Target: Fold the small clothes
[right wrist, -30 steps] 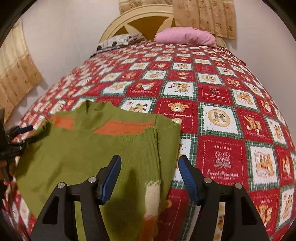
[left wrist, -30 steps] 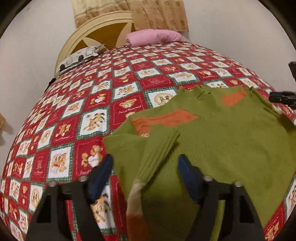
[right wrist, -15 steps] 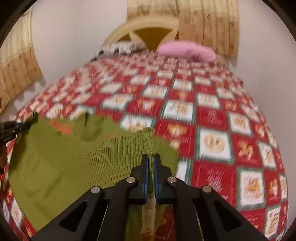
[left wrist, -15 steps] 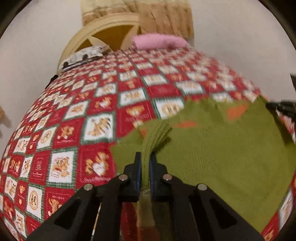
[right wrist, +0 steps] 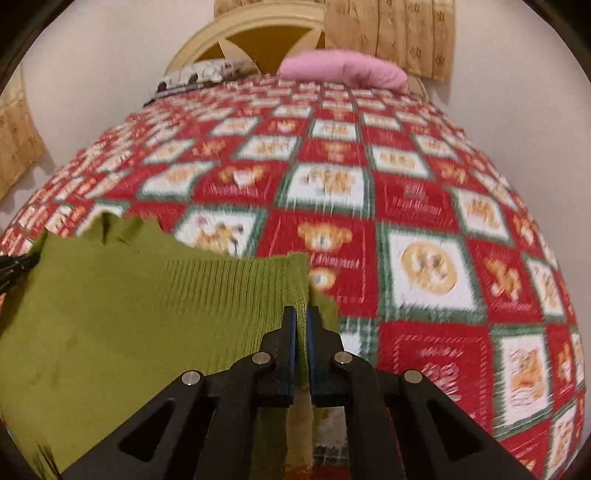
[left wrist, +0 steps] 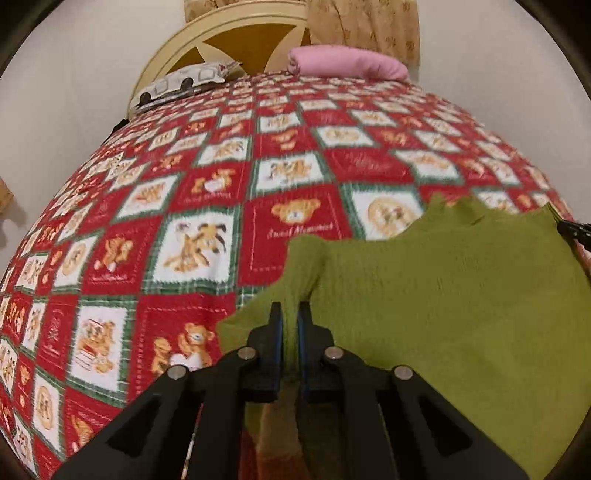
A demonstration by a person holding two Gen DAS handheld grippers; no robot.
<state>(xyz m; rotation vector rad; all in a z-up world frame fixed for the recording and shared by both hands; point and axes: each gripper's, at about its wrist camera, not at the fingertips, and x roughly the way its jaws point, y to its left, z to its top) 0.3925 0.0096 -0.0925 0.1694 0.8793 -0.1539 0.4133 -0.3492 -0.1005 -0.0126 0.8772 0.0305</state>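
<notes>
Both grippers clench the green sweater (left wrist: pixel 461 295) at the bed's near edge: the left gripper (left wrist: pixel 289 317) and right gripper (right wrist: pixel 301 321) each pinching a fold. A pink pillow (left wrist: pixel 343 66) lies by the headboard (left wrist: pixel 236 29), well apart, on the red quilt (left wrist: pixel 184 206).

Both claws (left wrist: pixel 290 314) (right wrist: pixel 301 317) clamped, angled downward
</notes>
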